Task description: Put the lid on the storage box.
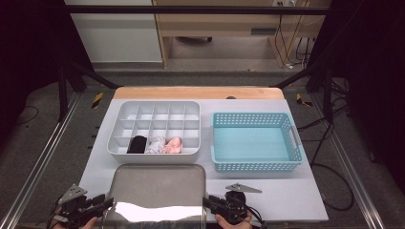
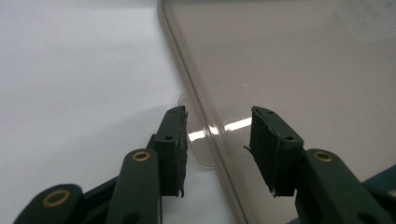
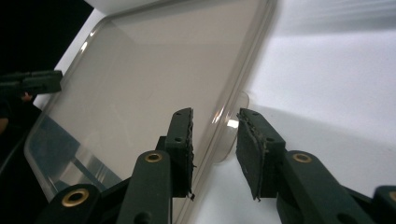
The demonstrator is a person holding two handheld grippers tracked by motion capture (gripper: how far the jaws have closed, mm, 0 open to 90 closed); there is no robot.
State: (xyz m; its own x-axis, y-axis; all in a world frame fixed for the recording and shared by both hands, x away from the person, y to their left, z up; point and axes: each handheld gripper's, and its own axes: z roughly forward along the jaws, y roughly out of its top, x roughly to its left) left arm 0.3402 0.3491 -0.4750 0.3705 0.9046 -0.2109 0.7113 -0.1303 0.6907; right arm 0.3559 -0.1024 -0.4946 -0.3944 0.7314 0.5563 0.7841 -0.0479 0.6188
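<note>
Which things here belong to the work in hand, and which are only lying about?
In the job:
- clear lid
- left gripper, fingers astride the lid's edge tab
- right gripper, likewise

Lying about:
- white divided organiser with rolled socks
- blue basket

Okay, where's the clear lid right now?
In the high view the clear lid lies flat at the table's near edge, just in front of the white divided organizer, between the left hand-held gripper and the right hand-held gripper.

The clear lid runs off the high view's bottom edge, glare hiding its near part.
</note>
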